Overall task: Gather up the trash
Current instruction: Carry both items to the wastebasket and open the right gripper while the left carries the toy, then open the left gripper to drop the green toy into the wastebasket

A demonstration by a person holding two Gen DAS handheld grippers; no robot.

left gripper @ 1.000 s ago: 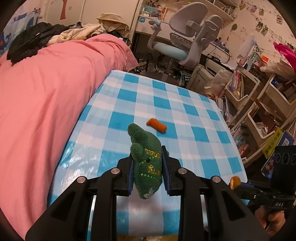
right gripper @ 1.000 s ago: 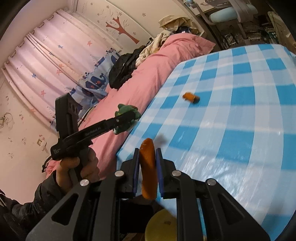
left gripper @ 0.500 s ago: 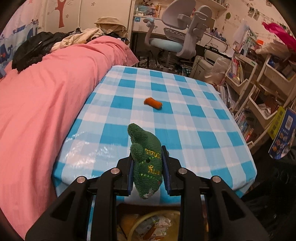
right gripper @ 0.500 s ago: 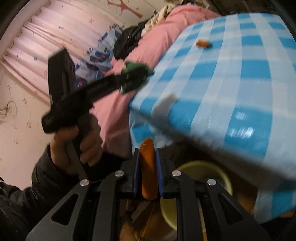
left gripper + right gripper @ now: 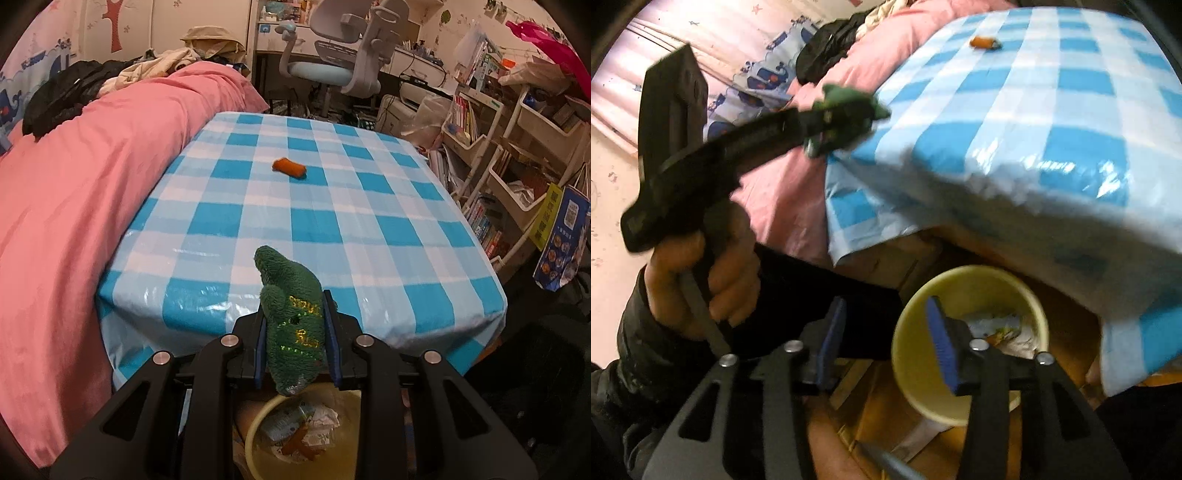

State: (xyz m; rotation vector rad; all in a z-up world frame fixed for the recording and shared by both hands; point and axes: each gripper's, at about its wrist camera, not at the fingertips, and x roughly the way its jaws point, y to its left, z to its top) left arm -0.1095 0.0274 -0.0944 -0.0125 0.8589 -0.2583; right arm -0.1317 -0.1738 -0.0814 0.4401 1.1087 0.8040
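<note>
— What sits nearest?
— A round yellow bin (image 5: 971, 343) of crumpled wrappers under the right gripper (image 5: 886, 343), jaws just opened, empty.
— Beyond?
— The left gripper (image 5: 295, 343) pinches a fuzzy green toy (image 5: 291, 325); an orange scrap (image 5: 289, 168) lies on the glossy checked tablecloth (image 5: 332, 221) beside a pink bedspread (image 5: 92, 184).

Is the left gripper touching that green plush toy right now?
Touching. In the left wrist view the left gripper has both blue pads pressed against the sides of the green plush toy, with no gap showing on either side.

Both wrist views angled down, close above the shared, somewhat blurred bin (image 5: 967, 339) and table edge (image 5: 295, 314).
</note>
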